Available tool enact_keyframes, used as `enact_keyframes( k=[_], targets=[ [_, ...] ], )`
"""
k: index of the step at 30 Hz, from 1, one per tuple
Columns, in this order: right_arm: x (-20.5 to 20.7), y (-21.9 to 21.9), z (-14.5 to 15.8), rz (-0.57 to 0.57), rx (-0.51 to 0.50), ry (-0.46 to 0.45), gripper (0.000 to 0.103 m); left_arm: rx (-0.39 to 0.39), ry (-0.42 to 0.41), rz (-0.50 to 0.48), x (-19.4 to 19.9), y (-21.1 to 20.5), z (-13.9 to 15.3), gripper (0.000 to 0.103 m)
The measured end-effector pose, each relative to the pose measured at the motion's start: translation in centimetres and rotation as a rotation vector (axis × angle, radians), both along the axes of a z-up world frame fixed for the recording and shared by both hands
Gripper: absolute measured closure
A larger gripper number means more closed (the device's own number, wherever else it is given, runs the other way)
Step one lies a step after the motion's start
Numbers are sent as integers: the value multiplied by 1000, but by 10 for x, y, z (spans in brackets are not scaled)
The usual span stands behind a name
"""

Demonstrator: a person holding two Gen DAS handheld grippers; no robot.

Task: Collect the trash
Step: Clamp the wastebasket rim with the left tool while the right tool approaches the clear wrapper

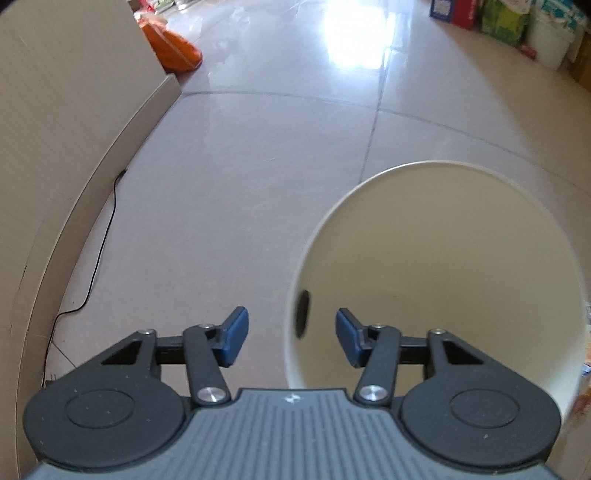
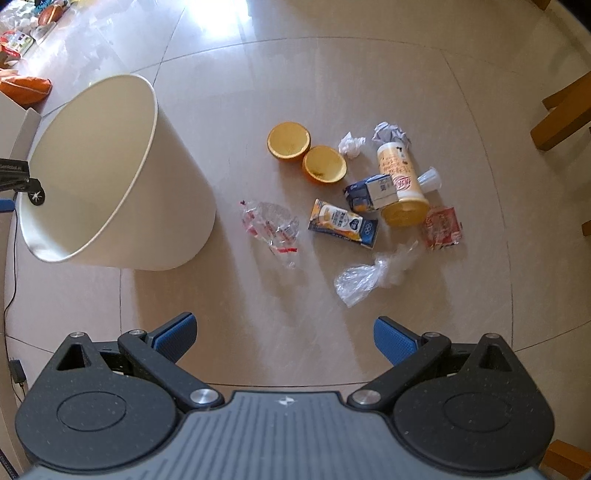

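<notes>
A cream waste bin (image 1: 443, 258) stands on the tiled floor, tilted toward the camera in the left wrist view. My left gripper (image 1: 291, 328) is open and straddles the bin's near rim (image 1: 295, 280), with neither pad touching it. The bin (image 2: 177, 192) also appears in the right wrist view. To its right lies trash: two orange peel halves (image 2: 289, 140), a tissue (image 2: 351, 144), a yellow cup (image 2: 400, 184), a blue carton (image 2: 371, 192), a milk pouch (image 2: 343, 223), a clear wrapper (image 2: 271, 225), a red wrapper (image 2: 441, 227) and a plastic bag (image 2: 373, 277). My right gripper (image 2: 282, 328) hangs open and empty above the floor, short of the trash.
A beige panel (image 1: 55, 129) runs along the left, with a black cable (image 1: 103, 240) at its foot. An orange bag (image 1: 177, 48) lies beyond it. Boxes and packets (image 1: 498, 18) line the far side. Wooden chair legs (image 2: 565, 118) stand right of the trash.
</notes>
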State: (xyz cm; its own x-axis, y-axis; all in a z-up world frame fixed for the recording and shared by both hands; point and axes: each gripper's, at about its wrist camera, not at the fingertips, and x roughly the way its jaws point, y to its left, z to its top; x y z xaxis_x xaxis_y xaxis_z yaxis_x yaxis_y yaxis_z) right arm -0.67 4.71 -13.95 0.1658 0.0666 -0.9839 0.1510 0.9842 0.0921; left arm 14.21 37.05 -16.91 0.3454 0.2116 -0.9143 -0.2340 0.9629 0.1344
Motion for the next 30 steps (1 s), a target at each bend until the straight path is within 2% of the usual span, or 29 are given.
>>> enact_keyframes(
  k=[4, 6, 8, 9, 15, 24, 30],
  targets=[
    [5, 6, -11, 0, 3, 8, 0, -24, 40, -10, 9, 4, -17, 55],
    [7, 7, -12, -1, 2, 8, 0, -35, 47, -10, 12, 6, -22, 63],
    [9, 7, -14, -8, 2, 6, 0, -69, 54, 3, 15, 9, -23, 76],
    [10, 6, -15, -15, 3, 6, 0, -81, 54, 6, 16, 9, -24, 79],
    [11, 3, -22, -26, -3, 21, 0, -38, 55, -37, 29, 6, -23, 89],
    [8, -8, -29, -59, -27, 30, 0, -26, 43, -105, 64, 2, -19, 85],
    [5, -12, -31, -69, -35, 40, 0, -14, 38, -198, 78, -9, -17, 84]
  ],
)
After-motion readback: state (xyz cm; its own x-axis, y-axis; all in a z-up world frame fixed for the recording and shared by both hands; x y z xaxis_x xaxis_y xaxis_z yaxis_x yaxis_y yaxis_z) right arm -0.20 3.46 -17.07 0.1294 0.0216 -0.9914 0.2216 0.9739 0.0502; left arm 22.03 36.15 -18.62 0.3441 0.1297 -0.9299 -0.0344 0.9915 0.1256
